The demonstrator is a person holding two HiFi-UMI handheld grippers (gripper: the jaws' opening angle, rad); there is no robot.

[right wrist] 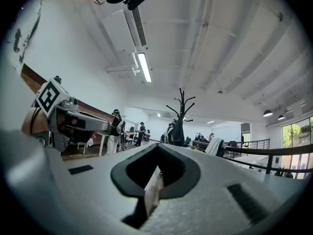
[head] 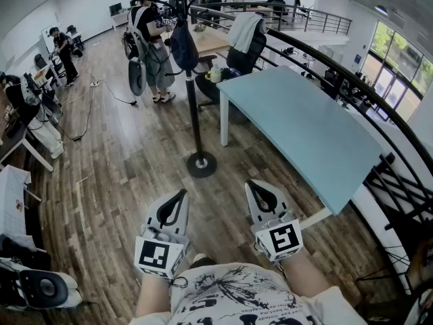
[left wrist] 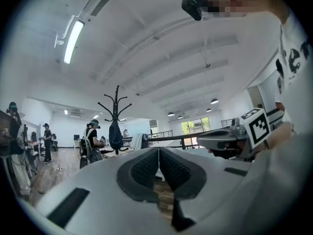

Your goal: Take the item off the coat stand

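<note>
A black coat stand rises from a round base on the wood floor ahead of me. A dark blue bag hangs near its top. Both grippers are held low, close to my body, well short of the stand. My left gripper is shut with nothing in it, and my right gripper is shut and empty too. The left gripper view shows the stand and the bag far off beyond the closed gripper. In the right gripper view the stand and bag stand beyond the closed gripper.
A light blue table stands right of the stand, with a black railing behind it. A person stands just left of the stand. A chair draped with white cloth sits behind. Desks and people line the left wall.
</note>
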